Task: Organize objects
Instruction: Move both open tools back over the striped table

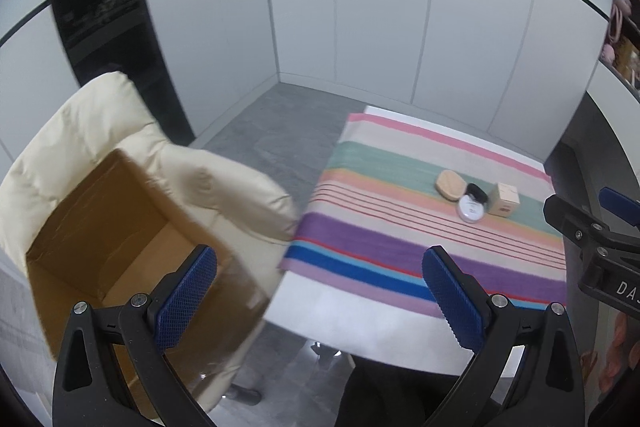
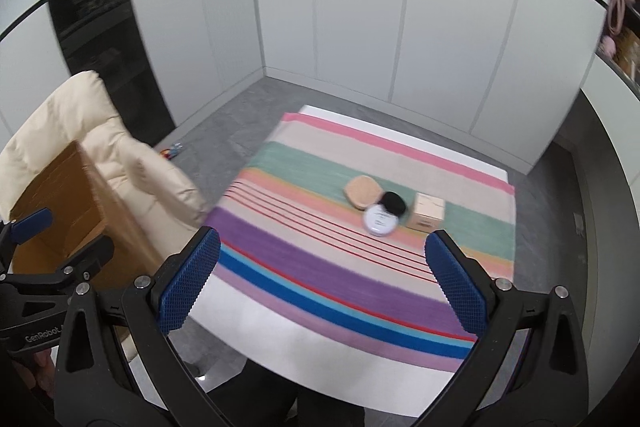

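Things to sort sit in one tight cluster on the striped cloth toward the far right of the desk: a tan pad, a black disc, a white tin and a small carton, each touching or just beside the next. From my right tool they lie ahead and slightly right; from my left tool they are farther off to the right, so I judge the right is nearer. Both tools are spread wide and hold nothing. The box stands open on the cream chair at the left, close under my left tool. What I can see of its inside looks bare. The pad's long axis runs near-right to far-left.
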`<action>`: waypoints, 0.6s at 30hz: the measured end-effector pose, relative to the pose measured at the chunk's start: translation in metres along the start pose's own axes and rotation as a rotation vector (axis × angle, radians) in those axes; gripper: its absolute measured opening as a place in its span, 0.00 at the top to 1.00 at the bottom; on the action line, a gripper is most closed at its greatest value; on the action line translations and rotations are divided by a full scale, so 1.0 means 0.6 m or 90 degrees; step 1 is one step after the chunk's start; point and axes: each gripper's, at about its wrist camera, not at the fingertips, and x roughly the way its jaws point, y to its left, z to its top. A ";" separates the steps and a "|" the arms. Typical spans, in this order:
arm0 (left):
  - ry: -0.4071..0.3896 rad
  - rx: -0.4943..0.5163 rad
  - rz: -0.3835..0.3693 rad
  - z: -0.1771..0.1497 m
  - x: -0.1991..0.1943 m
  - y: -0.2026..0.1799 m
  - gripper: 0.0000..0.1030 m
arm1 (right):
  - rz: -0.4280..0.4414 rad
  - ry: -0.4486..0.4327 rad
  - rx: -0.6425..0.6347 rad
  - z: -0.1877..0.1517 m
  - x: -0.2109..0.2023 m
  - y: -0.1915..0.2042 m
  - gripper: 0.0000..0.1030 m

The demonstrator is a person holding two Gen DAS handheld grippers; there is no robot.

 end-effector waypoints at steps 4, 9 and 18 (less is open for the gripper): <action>0.009 0.019 -0.021 0.006 0.029 -0.048 0.00 | -0.012 0.012 0.017 -0.005 0.025 -0.048 0.00; 0.025 0.041 -0.036 0.014 0.071 -0.102 0.00 | -0.029 0.029 0.040 -0.014 0.058 -0.104 0.00; 0.040 0.074 -0.055 0.025 0.149 -0.184 0.00 | -0.054 0.057 0.073 -0.030 0.125 -0.190 0.00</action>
